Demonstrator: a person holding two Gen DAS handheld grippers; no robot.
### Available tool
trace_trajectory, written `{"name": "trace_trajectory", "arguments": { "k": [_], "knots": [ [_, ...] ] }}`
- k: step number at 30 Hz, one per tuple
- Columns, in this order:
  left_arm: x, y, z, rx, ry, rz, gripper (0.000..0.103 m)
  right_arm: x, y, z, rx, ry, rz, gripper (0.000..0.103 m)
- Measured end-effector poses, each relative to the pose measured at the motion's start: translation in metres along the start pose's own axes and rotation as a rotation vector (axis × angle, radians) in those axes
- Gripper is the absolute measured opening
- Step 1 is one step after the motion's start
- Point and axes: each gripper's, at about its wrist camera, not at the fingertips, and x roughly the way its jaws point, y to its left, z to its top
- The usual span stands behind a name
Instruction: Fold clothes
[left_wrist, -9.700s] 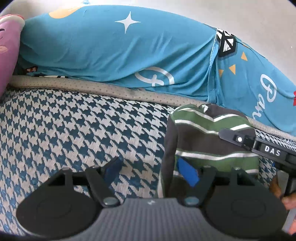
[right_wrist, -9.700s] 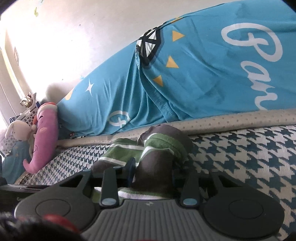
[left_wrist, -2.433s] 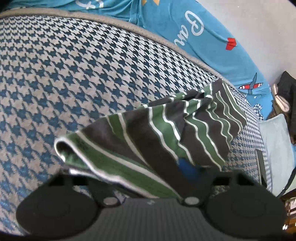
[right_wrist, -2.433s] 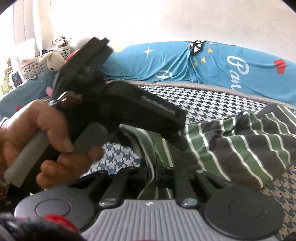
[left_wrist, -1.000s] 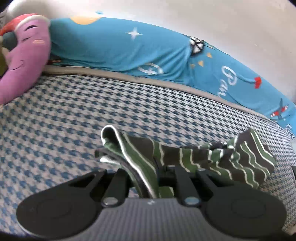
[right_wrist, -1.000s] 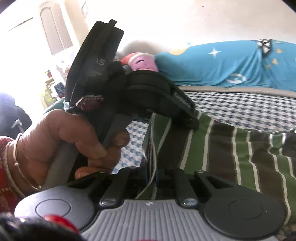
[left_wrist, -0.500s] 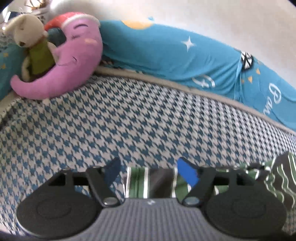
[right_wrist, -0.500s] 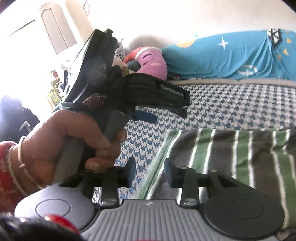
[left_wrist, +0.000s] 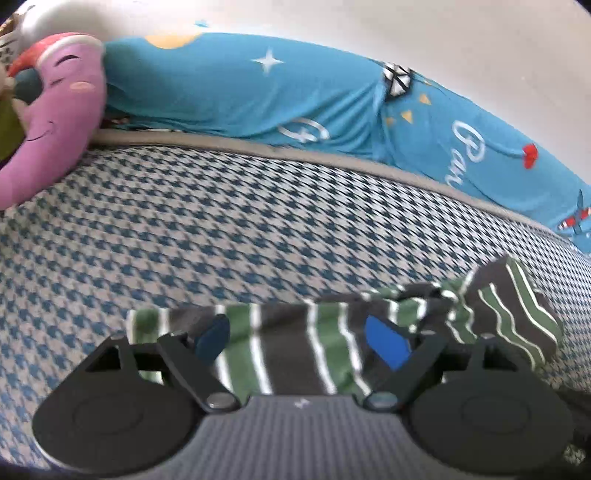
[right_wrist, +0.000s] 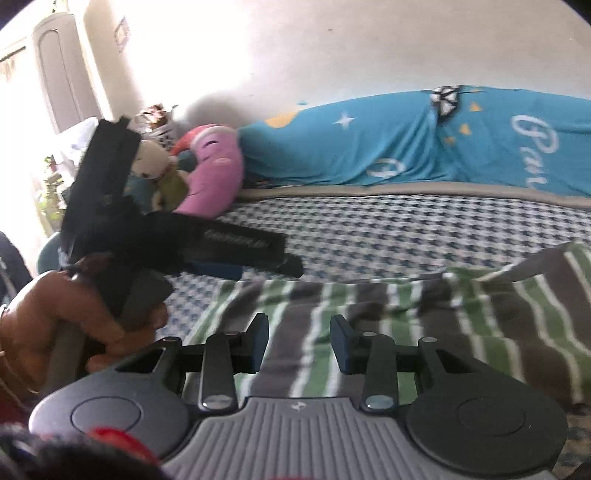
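Note:
A green, grey and white striped garment (left_wrist: 295, 339) lies spread on the houndstooth bed cover (left_wrist: 221, 229), bunched at its right end (left_wrist: 517, 314). My left gripper (left_wrist: 301, 338) hovers open just above the garment's near edge, nothing between its blue pads. In the right wrist view the same garment (right_wrist: 424, 317) stretches from centre to right. My right gripper (right_wrist: 299, 341) is open over its left part, holding nothing. The left gripper's black body (right_wrist: 177, 236), held by a hand (right_wrist: 66, 317), sits at the garment's left edge.
A long blue printed pillow (left_wrist: 295, 99) runs along the wall behind the bed. A purple plush toy (left_wrist: 55, 110) and a beige stuffed animal (right_wrist: 151, 158) lie at the head end on the left. The houndstooth cover (right_wrist: 406, 221) stretches beyond the garment.
Both grippers released the striped garment about half a second ago and stay open. The garment now lies flatter on the bed, and the left gripper has drawn back slightly.

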Motion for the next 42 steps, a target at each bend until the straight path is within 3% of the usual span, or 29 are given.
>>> {"name": "trace_trajectory", "arguments": {
  "k": [3,19,29,37,40,42],
  "knots": [
    [0.004,-0.009,-0.002,0.015,0.008,-0.003,0.095,-0.004,-0.019,0.006,-0.012,-0.005,-0.049,0.037],
    [0.035,-0.034,-0.007,0.038,0.09,-0.036,0.097,-0.009,-0.145,0.023,0.125,-0.047,-0.331,0.039],
    [0.046,-0.044,-0.013,0.071,0.12,-0.054,0.101,0.009,-0.174,0.033,0.059,-0.066,-0.436,0.064],
    [0.052,-0.048,-0.019,0.105,0.134,-0.066,0.102,0.032,-0.19,0.036,0.016,-0.024,-0.459,0.065],
    [0.053,-0.051,-0.023,0.138,0.137,-0.069,0.102,0.036,-0.194,0.035,0.007,-0.018,-0.465,0.056],
    [0.055,-0.054,-0.028,0.16,0.145,-0.069,0.102,0.04,-0.196,0.034,0.0,-0.01,-0.495,0.031]
  ]
}}
